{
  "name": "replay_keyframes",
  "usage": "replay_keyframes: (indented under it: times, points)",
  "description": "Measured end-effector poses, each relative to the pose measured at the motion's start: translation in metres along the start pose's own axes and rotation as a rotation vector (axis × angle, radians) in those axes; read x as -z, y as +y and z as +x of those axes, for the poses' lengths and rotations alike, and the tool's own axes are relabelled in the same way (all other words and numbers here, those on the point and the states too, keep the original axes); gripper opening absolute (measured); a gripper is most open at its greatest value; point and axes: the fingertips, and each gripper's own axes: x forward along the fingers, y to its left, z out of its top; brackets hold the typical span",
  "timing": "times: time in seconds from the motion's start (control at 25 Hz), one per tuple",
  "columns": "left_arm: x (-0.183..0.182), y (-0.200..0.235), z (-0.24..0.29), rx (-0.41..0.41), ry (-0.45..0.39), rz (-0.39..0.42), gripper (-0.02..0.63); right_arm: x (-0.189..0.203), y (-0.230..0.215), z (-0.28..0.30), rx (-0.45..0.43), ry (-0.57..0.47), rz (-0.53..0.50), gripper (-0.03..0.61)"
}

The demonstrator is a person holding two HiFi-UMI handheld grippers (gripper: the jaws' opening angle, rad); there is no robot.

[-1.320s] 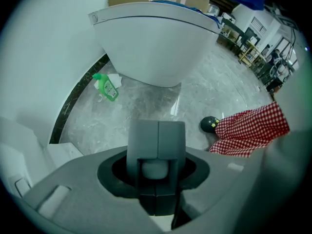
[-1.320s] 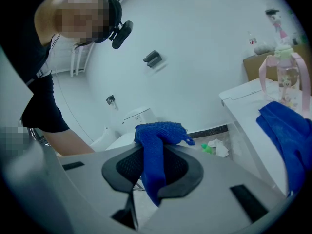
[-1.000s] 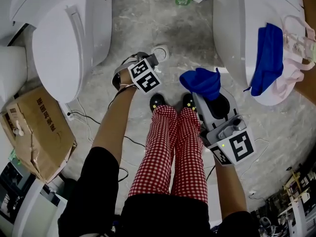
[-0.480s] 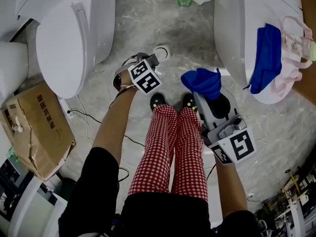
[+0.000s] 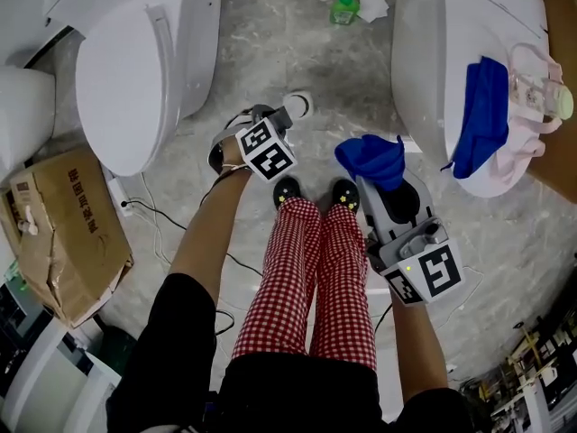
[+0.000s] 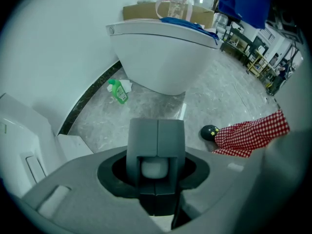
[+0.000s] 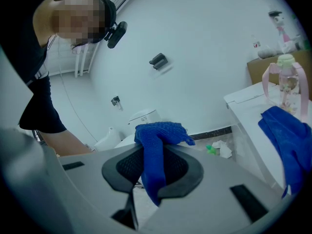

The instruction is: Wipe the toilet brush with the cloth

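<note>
My left gripper [image 5: 275, 120] points steeply down at the floor in front of my feet. Its jaws are closed on a small white rounded handle [image 6: 153, 168], which I take for the toilet brush. The brush head is hidden. In the head view a white rounded end [image 5: 297, 105] shows just beyond the jaws. My right gripper [image 5: 380, 179] is held nearly level to the right of my legs, shut on a blue cloth [image 5: 371, 159]. The blue cloth [image 7: 156, 155] hangs out over the gripper's front. The cloth and the brush are apart.
A white toilet [image 5: 126, 70] stands at the left and another [image 5: 442, 52] at the right. The right one carries a second blue cloth [image 5: 478, 115] and a pink-strapped bottle [image 5: 541, 88]. A green bottle [image 5: 343, 7], a cardboard box [image 5: 63, 233] and a floor cable [image 5: 149, 210] lie around.
Both grippers have lifted a little, and the head view has shifted so the floor items sit lower in the picture. Neither grip has changed.
</note>
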Motion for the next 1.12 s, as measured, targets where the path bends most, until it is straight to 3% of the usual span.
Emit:
replay_keyframes:
  times: [0.48, 1.12]
  points:
    - [0.019, -0.009, -0.032, -0.019, -0.047, -0.026, 0.166, -0.001, 0.022, -0.004, -0.028, -0.001, -0.007, 0.078]
    - [0.034, -0.014, -0.084, -0.03, -0.143, -0.183, 0.166, -0.016, 0.054, -0.008, -0.073, 0.0, -0.039, 0.078]
